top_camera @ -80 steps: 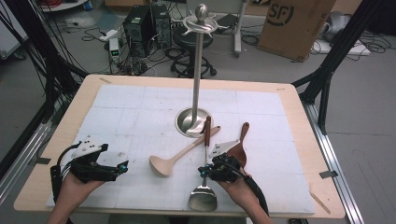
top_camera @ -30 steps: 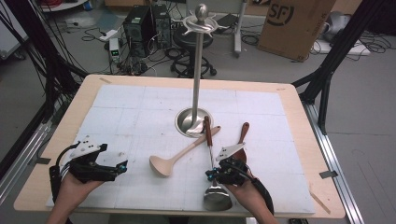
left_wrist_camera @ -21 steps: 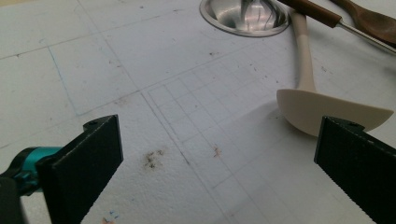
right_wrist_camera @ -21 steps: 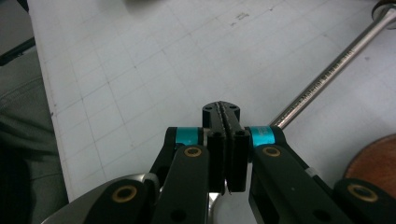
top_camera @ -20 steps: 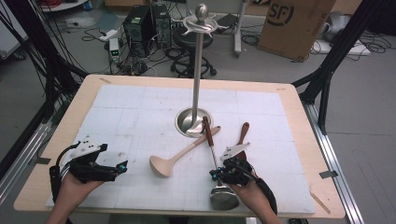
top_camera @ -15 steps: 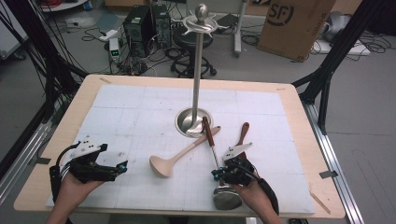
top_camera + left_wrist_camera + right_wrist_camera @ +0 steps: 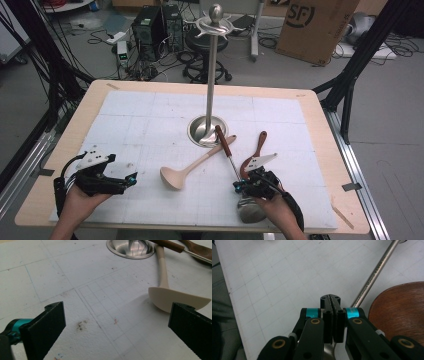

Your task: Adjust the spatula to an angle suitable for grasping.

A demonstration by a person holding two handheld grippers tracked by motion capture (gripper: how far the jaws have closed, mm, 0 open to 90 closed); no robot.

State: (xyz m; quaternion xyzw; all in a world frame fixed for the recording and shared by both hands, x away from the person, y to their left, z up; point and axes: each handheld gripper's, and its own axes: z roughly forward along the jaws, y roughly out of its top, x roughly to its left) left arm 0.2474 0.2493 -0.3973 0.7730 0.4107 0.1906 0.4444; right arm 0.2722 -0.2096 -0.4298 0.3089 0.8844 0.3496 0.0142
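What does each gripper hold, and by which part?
Right gripper is shut on the steel ladle with the brown handle, seemingly at its shaft's bowl end. Left gripper, open, holds nothing.

Black fingers [image 7: 331, 315] with ribbed pads, teal collars, brass rivets, grey triangular plates, black cables.

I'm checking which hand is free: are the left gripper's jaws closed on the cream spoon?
No, the left gripper has its jaws wide apart over the bare white mat, and the cream spoon lies beyond them.
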